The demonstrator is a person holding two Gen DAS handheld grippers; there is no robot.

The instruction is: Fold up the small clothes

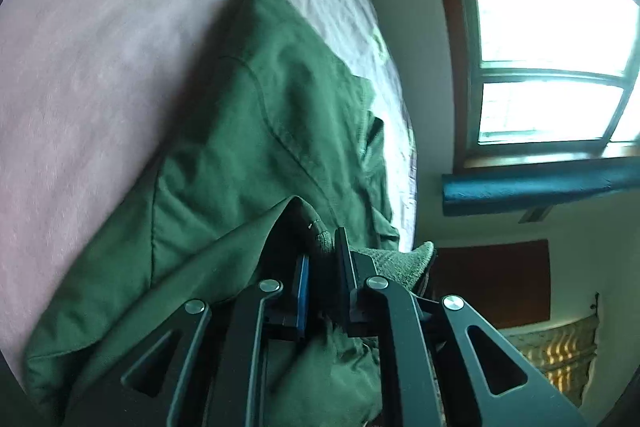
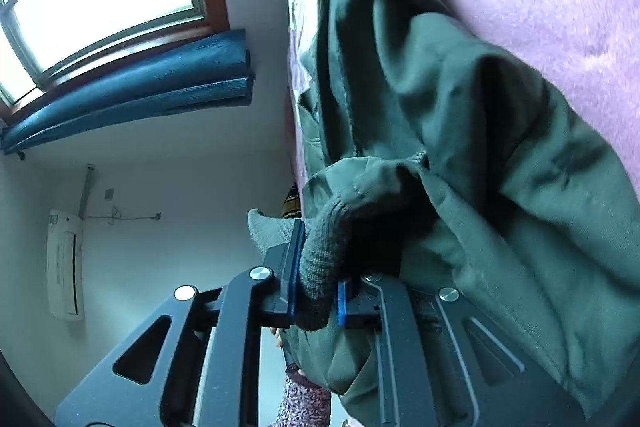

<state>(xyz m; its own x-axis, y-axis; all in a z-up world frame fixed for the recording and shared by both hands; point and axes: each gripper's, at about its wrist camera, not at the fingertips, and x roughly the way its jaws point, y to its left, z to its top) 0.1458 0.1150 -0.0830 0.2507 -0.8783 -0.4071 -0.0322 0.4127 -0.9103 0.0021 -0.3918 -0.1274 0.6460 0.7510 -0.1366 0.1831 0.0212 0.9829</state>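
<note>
My left tongs are nearly closed, pinching a fold of the one green garment at its ribbed hem. My right tongs are likewise clamped on a knitted cuff of the same garment. It lies spread on the pink bedsheet, reaching almost to the bed's edge. Beyond that edge stands one window with blue curtain rolls.

Bare bed lies open beside the garment; the wall stands past the far edge.
</note>
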